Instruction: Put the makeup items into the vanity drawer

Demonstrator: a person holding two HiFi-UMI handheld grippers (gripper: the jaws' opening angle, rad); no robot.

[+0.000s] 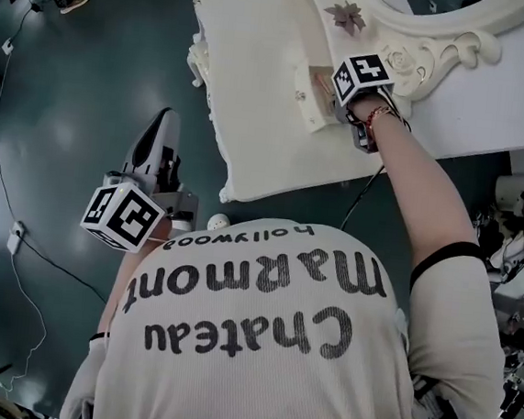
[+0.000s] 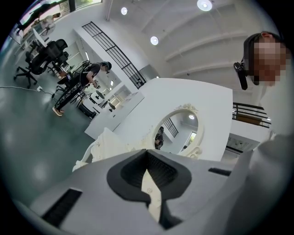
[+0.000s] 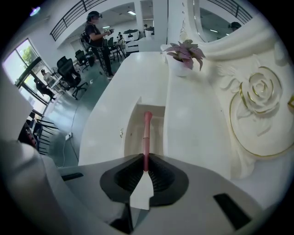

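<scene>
Pink slender makeup pencil [image 3: 146, 137] is clamped between the closed jaws of the right gripper [image 3: 145, 167]. Its far end reaches over the open white drawer [image 3: 131, 133] of the white carved vanity table [image 1: 251, 129]. A small potted plant with pink leaves [image 3: 184, 51] stands farther back on the vanity table. The left gripper [image 2: 148, 170] hangs off the vanity table's front edge over the dark teal floor [image 1: 79, 94], jaws pressed together on nothing.

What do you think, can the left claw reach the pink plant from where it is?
Probably not from there. The left claw hangs over the floor, beside the vanity, and the plant sits far back by the mirror. The way between them looks clear, though.
</scene>
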